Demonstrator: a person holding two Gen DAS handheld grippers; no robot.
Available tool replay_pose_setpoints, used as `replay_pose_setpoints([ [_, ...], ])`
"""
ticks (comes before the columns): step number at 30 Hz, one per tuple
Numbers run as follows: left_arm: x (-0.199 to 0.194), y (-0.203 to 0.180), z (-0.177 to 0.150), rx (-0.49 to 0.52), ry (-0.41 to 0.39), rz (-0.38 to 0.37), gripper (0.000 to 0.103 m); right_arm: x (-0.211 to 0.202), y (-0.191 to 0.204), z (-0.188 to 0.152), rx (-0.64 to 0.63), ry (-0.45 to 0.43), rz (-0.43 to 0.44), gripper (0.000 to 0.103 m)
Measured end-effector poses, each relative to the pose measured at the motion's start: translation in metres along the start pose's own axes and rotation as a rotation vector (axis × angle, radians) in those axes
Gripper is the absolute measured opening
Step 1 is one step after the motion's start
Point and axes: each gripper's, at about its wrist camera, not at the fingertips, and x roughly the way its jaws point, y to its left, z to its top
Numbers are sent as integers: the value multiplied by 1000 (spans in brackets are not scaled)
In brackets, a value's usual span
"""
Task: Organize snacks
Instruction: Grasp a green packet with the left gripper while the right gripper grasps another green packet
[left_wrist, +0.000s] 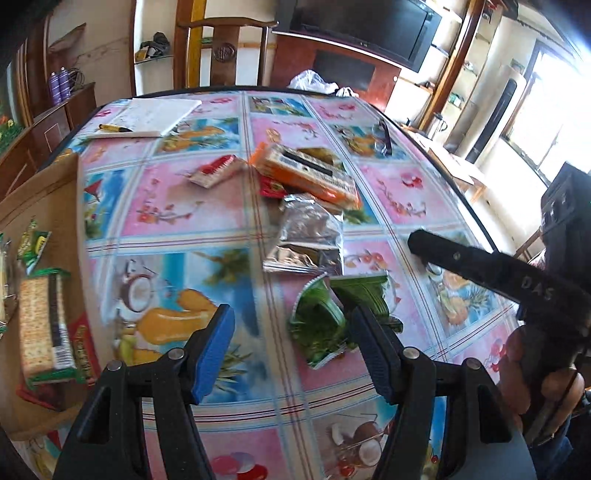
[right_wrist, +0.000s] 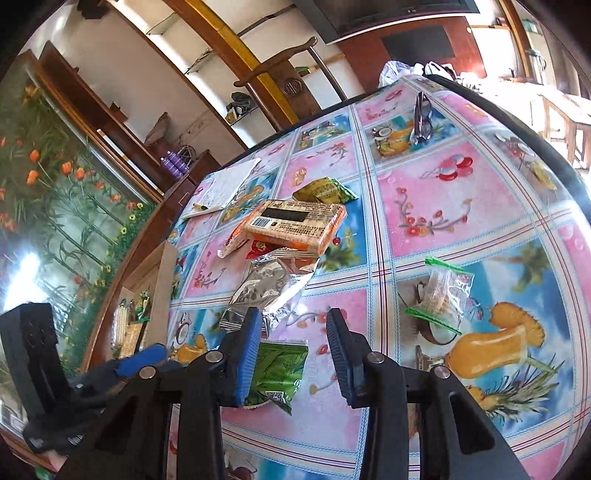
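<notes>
Snacks lie on a table with a colourful tablecloth (left_wrist: 177, 206). A green packet (left_wrist: 317, 317) lies just ahead of my open, empty left gripper (left_wrist: 291, 354); its right finger overlaps the packet's edge. In the right wrist view the same green packet (right_wrist: 280, 369) lies under my open, empty right gripper (right_wrist: 291, 354). Further off lie a silver foil packet (left_wrist: 310, 240), an orange cracker pack (left_wrist: 310, 173), a red-white packet (left_wrist: 216, 171) and a clear bag with green ends (right_wrist: 447, 291). A cardboard box (left_wrist: 48, 206) at the left holds a cracker pack (left_wrist: 44, 328) and other snacks.
A notepad (left_wrist: 151, 116) with a pen (left_wrist: 114, 128) lies at the far left of the table. Sunglasses (right_wrist: 423, 118) lie near the far right edge. A wooden chair (left_wrist: 225, 48) and white plastic bags (left_wrist: 314, 83) are behind the table.
</notes>
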Motion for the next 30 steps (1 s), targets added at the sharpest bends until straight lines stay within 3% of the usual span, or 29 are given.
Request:
replay_pose_setpoints([
  [6,25,-17,-4,41,35,16,64,-3,0,-3,-4,-1,16,39],
  [7,30,-19,-4,52,42,19,61,-3,0,-3,-6,1,17,39],
  [8,34,-21,-5,60,49,22,49,-3,1,-4,-8,3,18,39],
  [9,37,-21,-5,61,56,22,43,-2,1,-4,-11,7,18,40],
  [20,38,-4,-1,45,-4,29,40,12,10,-10,-72,63,-19,40],
  [30,33,17,3,-4,-50,111,38,38,32,-27,-240,159,-98,40],
])
